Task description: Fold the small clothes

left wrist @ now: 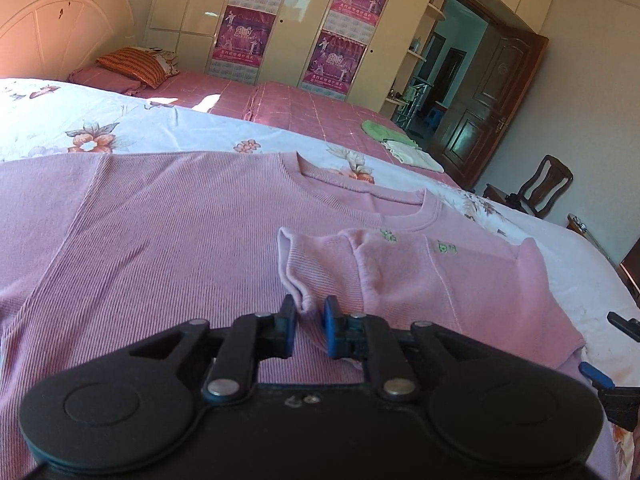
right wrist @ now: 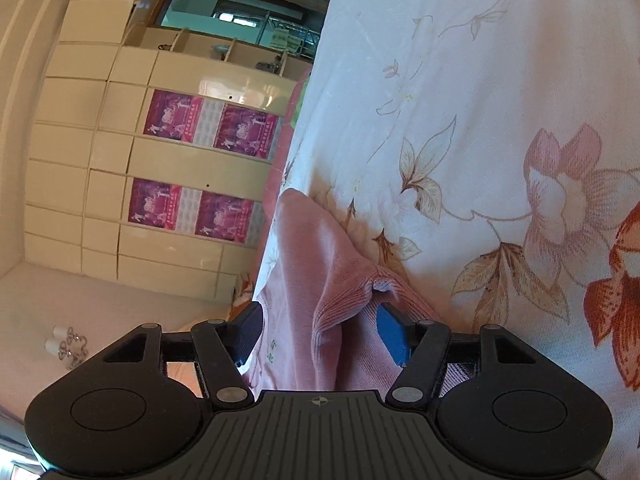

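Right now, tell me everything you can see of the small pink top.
The small pink top is pale pink ribbed knit with tiny green embroidered marks near the chest. It lies on a bigger pink sweater spread on the floral sheet. One short sleeve is folded in over its body. The left gripper has a bunched fold of its edge between slightly parted jaws. In the right wrist view, its fabric rises in a ridge between the right gripper's open jaws, which do not press it.

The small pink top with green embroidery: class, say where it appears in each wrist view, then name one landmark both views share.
Left wrist: small pink top lies right of centre on a larger pink sweater.
Right wrist: lower centre, bunched between the open jaws.
Shared landmark: purple posters on the wardrobe.
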